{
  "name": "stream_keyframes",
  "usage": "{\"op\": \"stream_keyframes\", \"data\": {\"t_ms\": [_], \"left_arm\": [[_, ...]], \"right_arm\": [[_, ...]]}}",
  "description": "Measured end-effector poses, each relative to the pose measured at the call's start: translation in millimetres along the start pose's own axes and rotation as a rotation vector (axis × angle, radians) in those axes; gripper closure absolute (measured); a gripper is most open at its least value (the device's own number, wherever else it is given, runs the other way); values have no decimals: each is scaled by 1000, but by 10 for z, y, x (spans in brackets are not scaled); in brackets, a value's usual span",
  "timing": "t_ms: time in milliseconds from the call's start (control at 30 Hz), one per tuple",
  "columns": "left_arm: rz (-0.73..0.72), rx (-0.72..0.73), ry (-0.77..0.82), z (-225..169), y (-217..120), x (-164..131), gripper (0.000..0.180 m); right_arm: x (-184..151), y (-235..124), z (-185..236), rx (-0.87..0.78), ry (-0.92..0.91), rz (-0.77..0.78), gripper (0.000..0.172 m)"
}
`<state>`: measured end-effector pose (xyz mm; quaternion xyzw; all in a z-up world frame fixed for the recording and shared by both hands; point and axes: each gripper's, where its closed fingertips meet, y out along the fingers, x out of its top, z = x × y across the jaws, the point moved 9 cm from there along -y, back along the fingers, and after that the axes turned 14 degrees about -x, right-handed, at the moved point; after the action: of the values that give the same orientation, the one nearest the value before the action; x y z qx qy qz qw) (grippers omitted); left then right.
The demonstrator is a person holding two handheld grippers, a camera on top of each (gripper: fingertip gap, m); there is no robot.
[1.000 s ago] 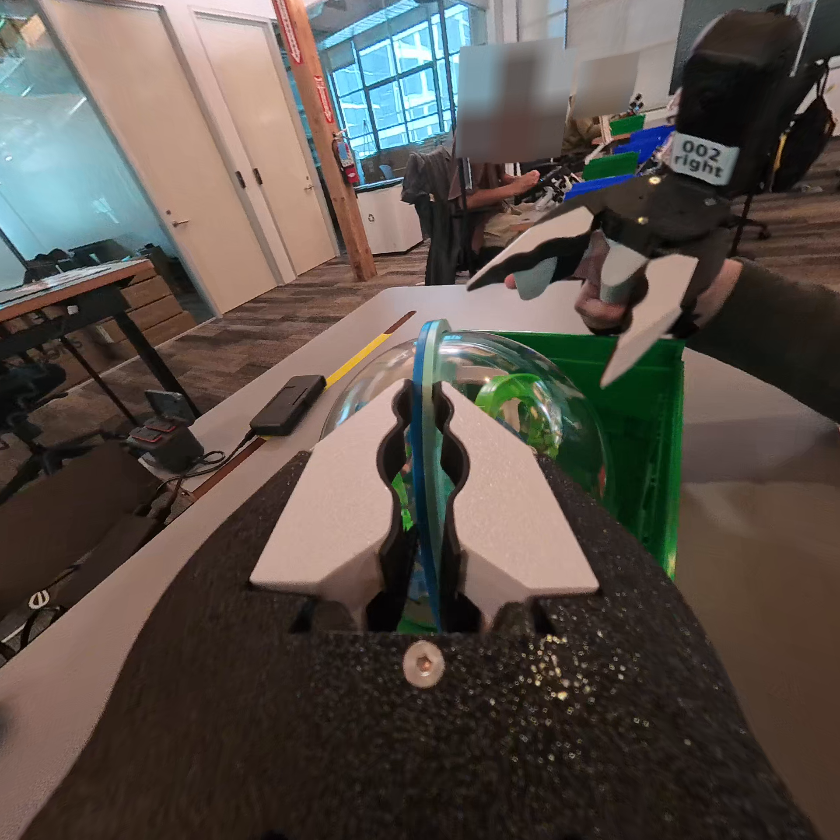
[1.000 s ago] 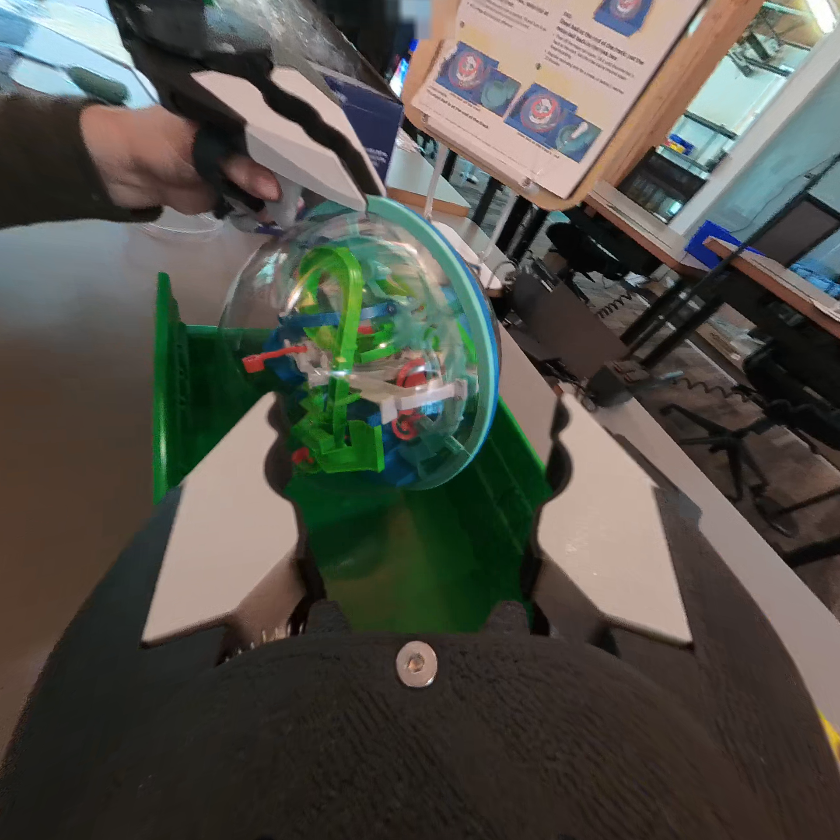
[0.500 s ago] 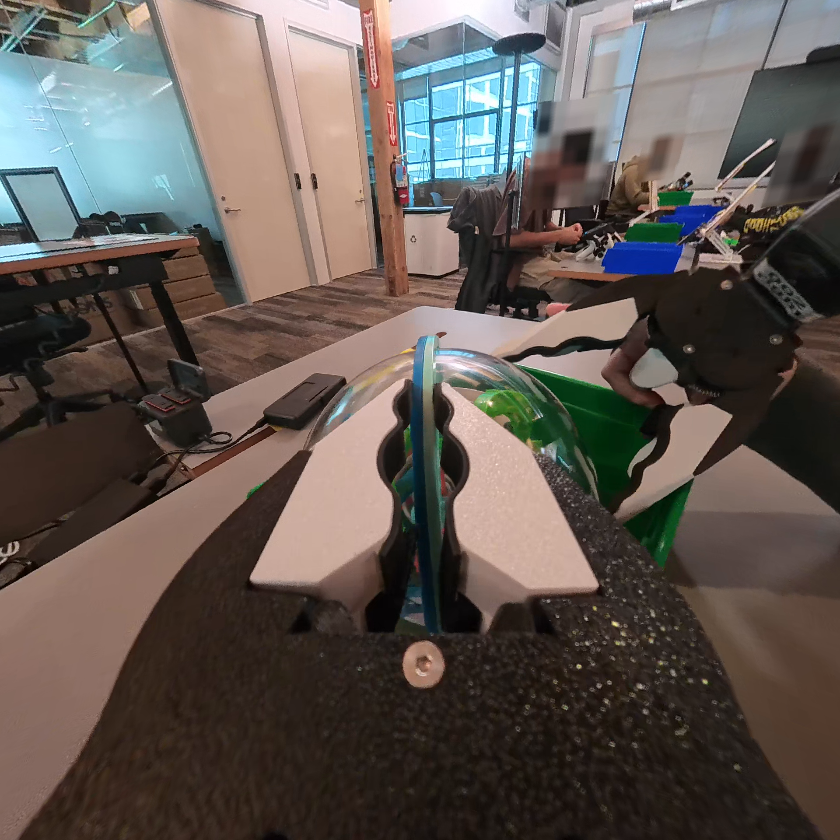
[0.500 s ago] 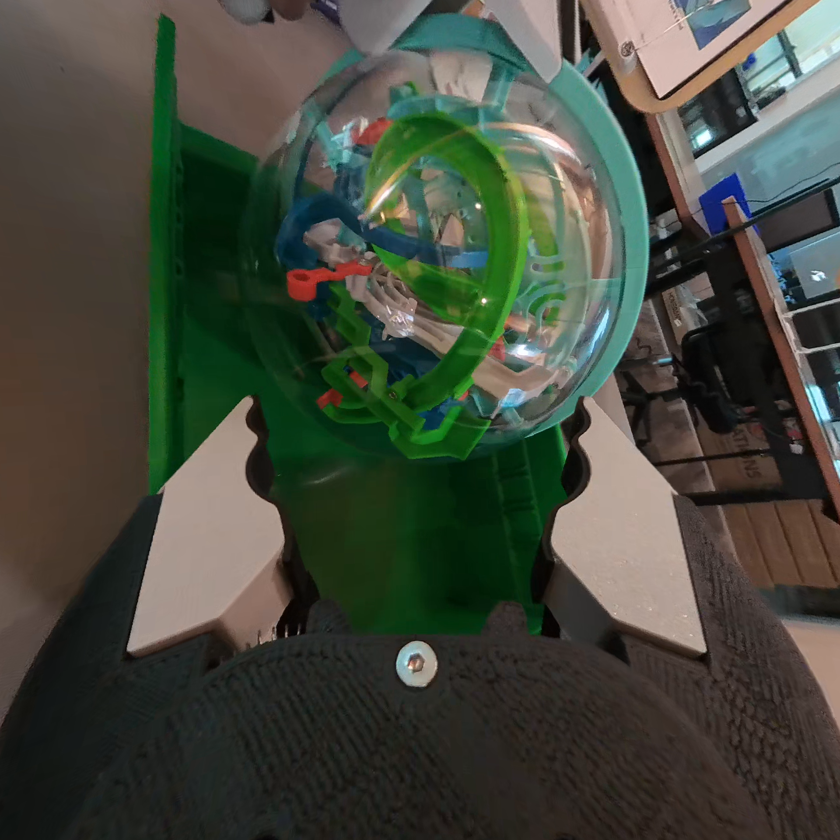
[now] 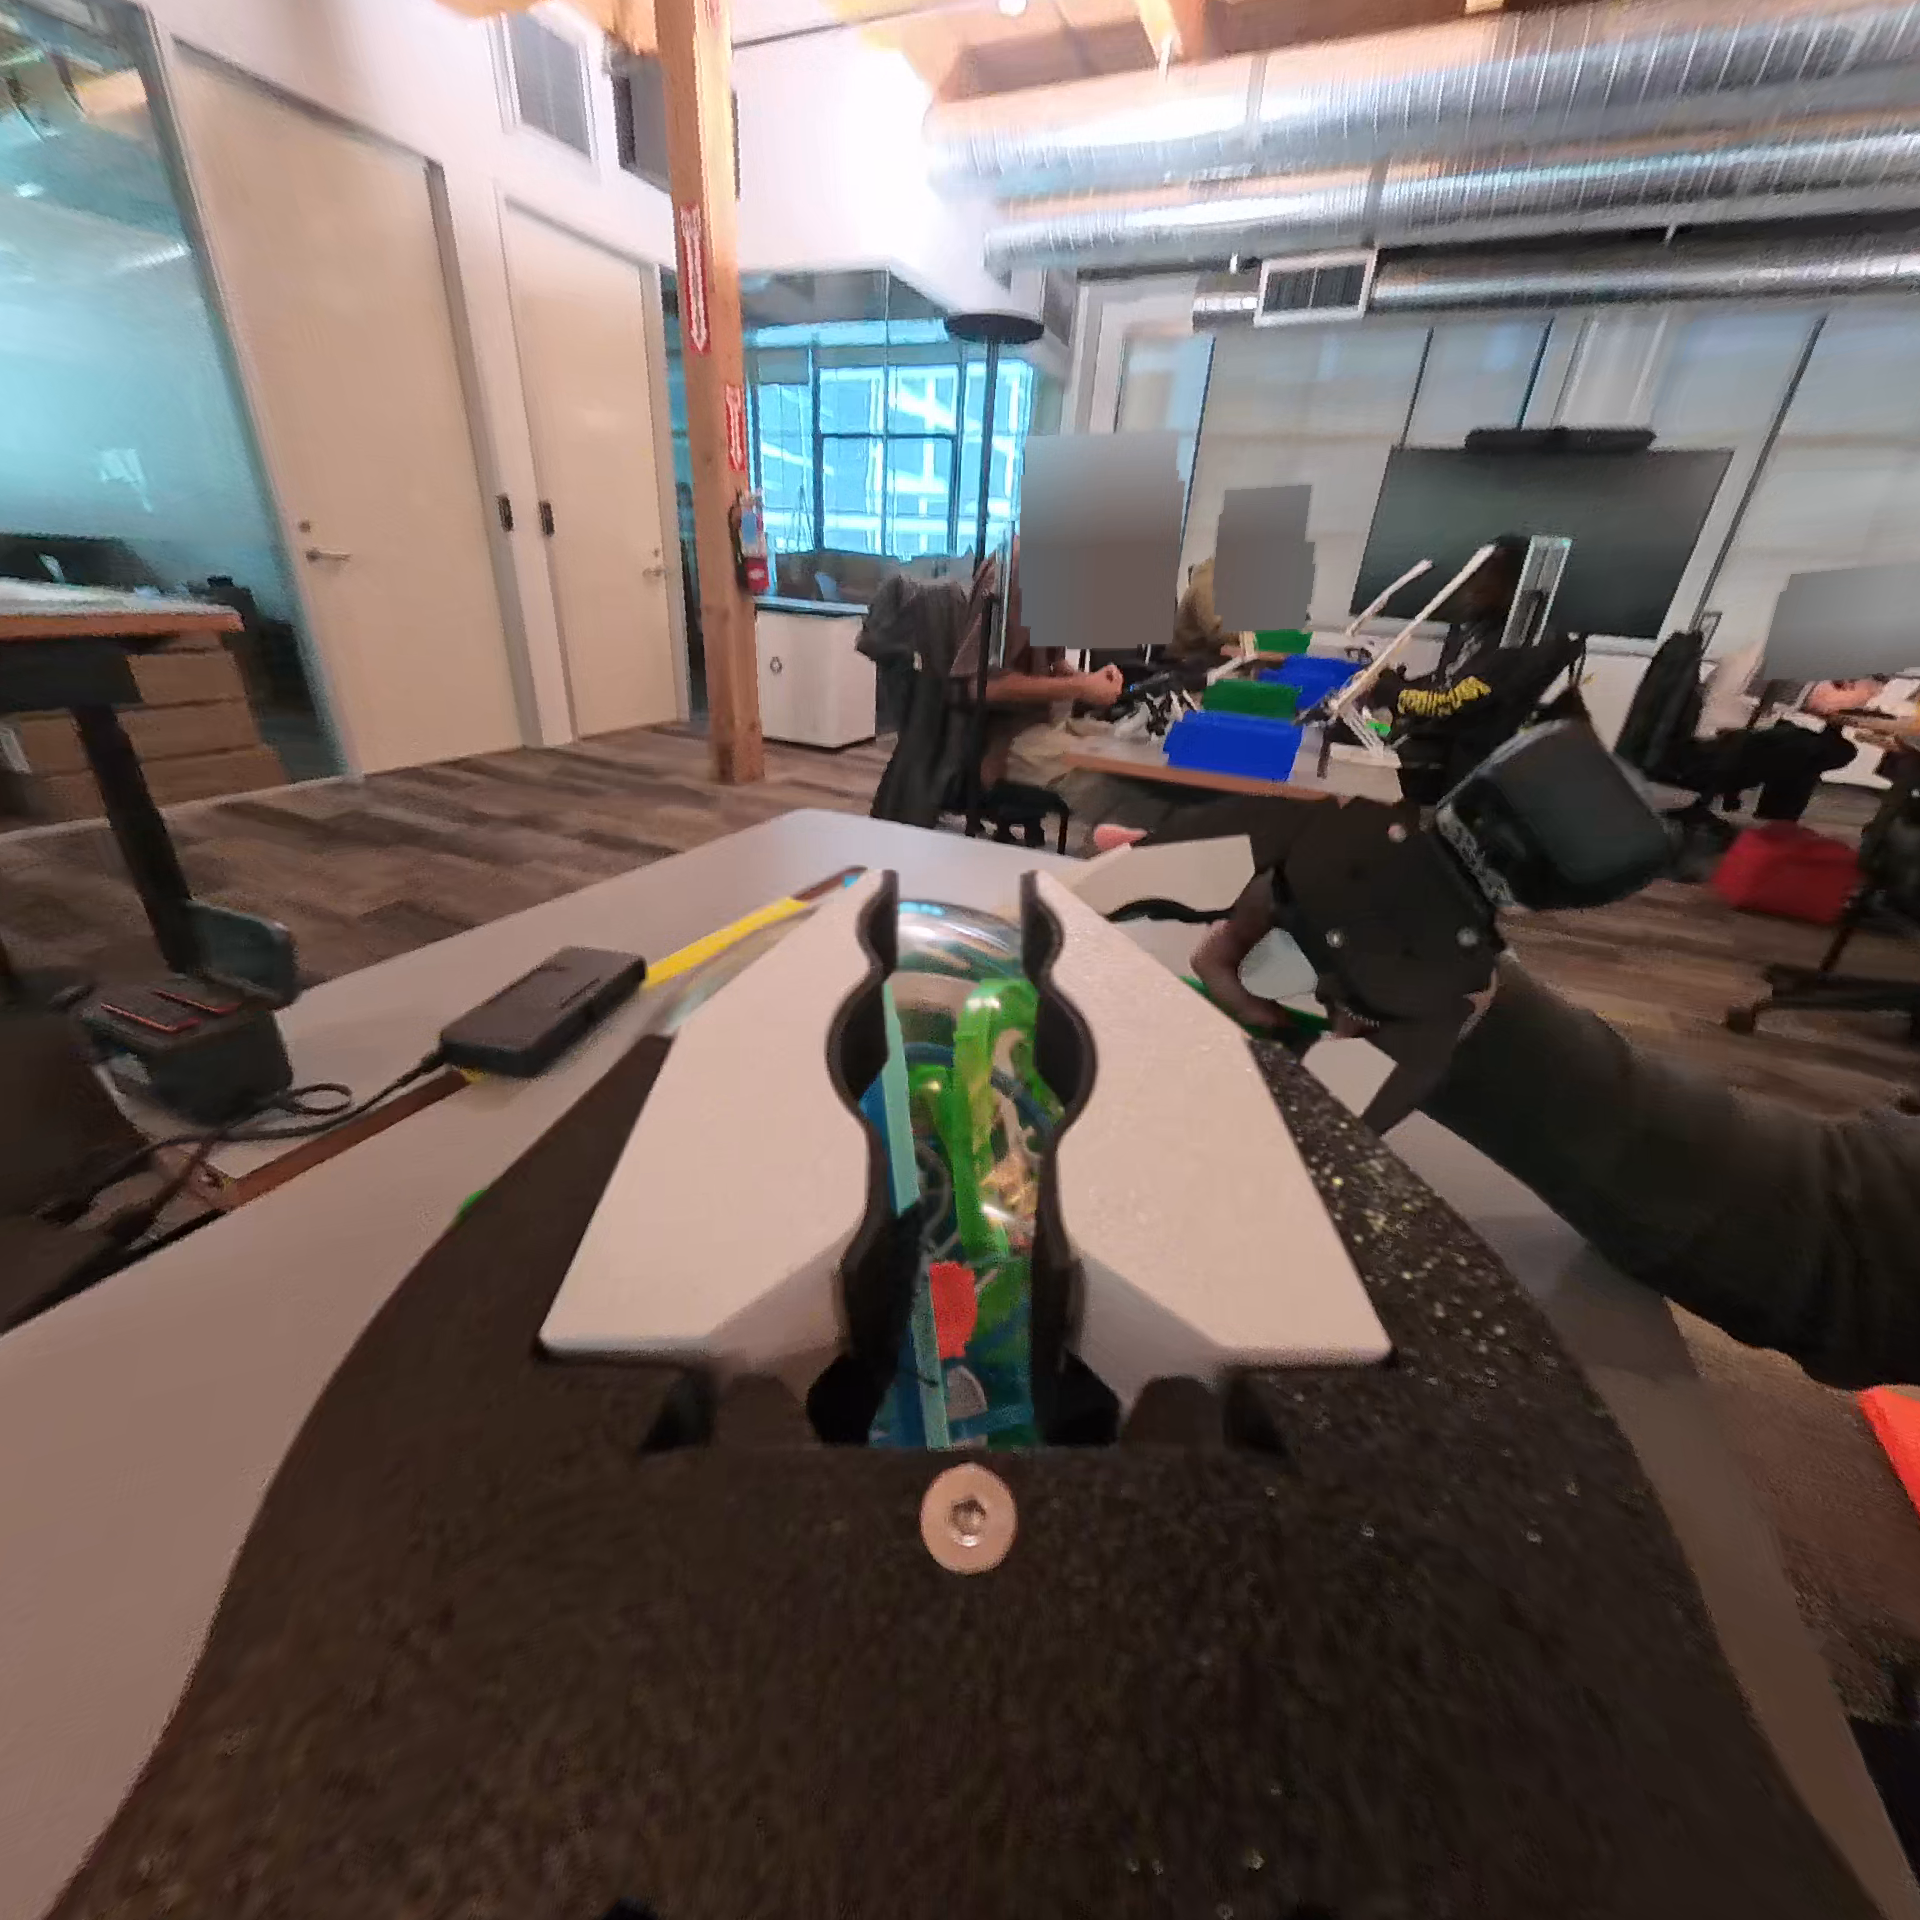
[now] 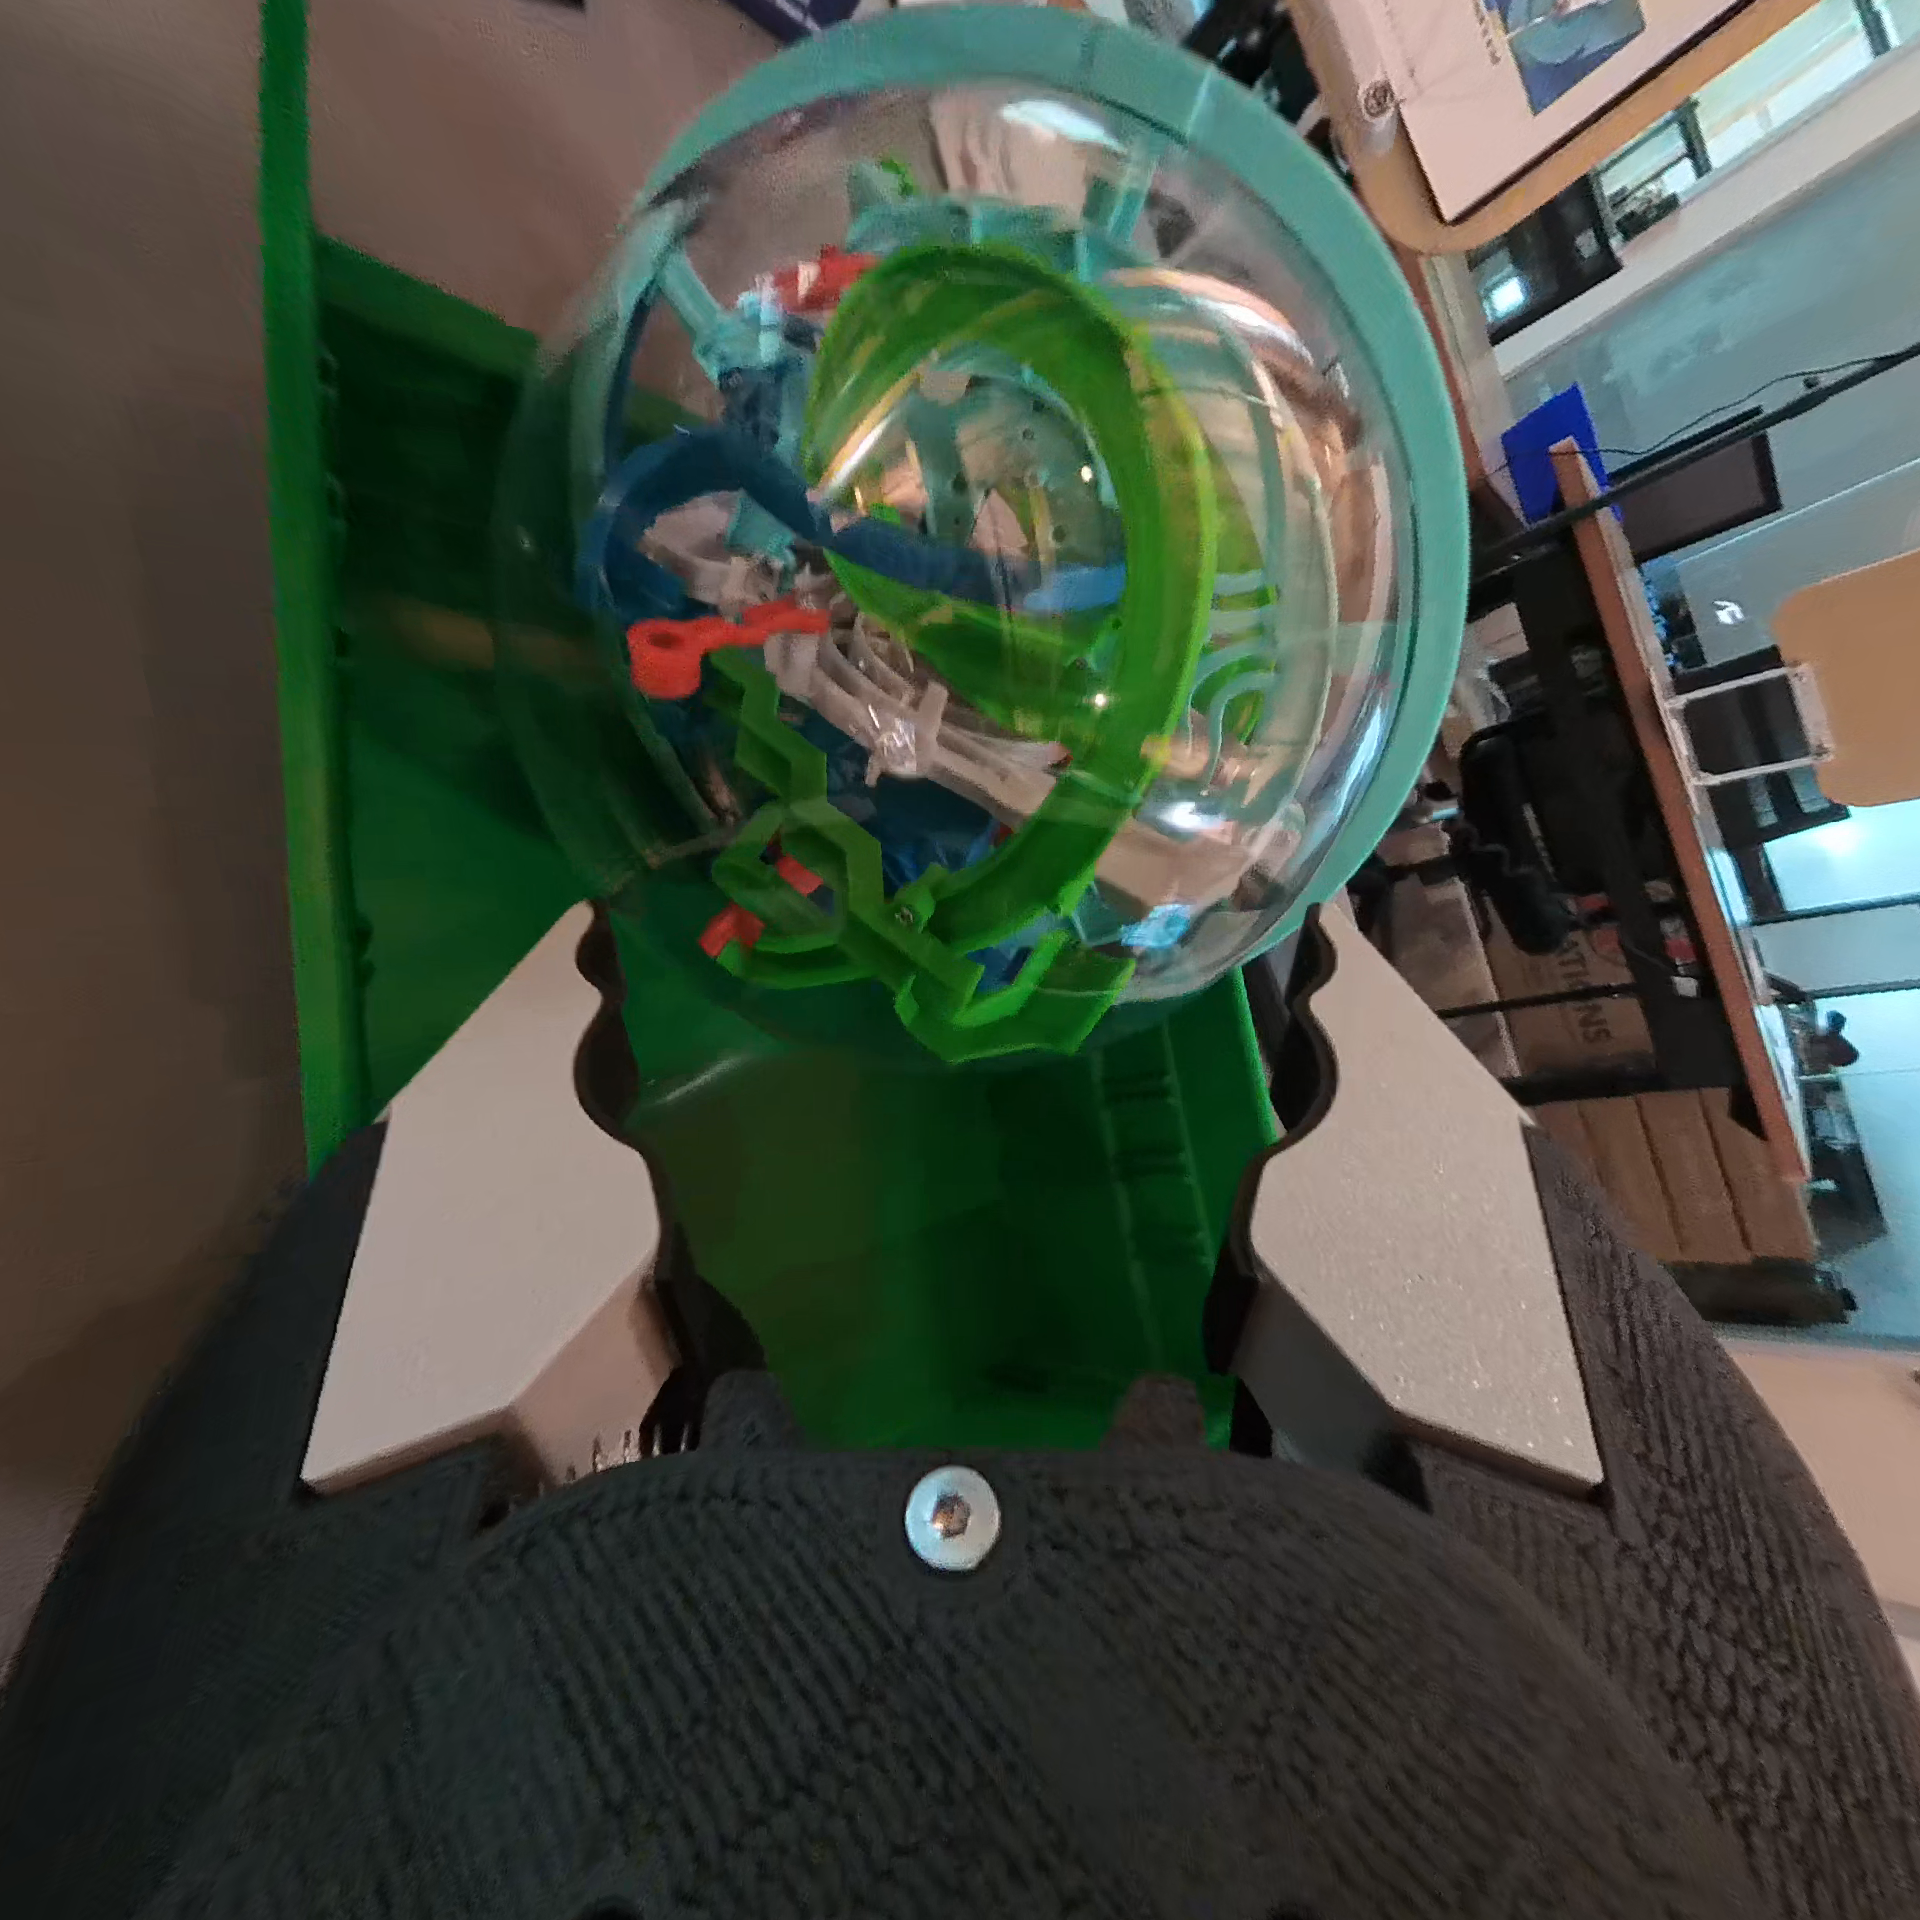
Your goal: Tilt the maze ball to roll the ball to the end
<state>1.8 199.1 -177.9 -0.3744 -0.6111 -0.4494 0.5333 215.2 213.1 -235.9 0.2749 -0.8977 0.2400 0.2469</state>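
An open office lies beyond my grey tabletop (image 5: 665, 914), with a black power brick (image 5: 540, 1006) off to the left of my left gripper (image 5: 958, 904). That gripper's fingers stand slightly apart, with the teal rim (image 5: 896, 1101) of the maze ball (image 6: 997, 540) lying between them; I see a gap on the right side, so I judge it is no longer clamped. My right gripper (image 6: 951, 956) is spread wide, the ball sitting just ahead of its fingertips over the green bin (image 6: 312, 582), and neither pad presses on it. The risk as I see it: with neither gripper squeezing, the smooth sphere could drop or roll into the bin. Closing the right gripper off-centre could let the dome slip sideways.
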Motion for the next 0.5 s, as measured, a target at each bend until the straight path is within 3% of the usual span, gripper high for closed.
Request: {"op": "stream_keyframes", "data": {"t_ms": [100,233,300,400,500], "left_arm": [[-23,67,15,75,-209,61,141],[78,190,-11,261,-420,-123,85],[47,188,-39,315,-464,-242,63],[-30,173,-7,344,-521,-360,61],[-1,106,-5,344,-529,-476,63]], "right_arm": [[-5,16,23,-18,-33,10,47],[-5,7,20,-36,-37,1,45],[-6,-11,10,-71,-46,-16,40],[-11,-87,-22,-147,-58,-81,34],[-13,-190,-64,-180,-29,-165,35]]}}
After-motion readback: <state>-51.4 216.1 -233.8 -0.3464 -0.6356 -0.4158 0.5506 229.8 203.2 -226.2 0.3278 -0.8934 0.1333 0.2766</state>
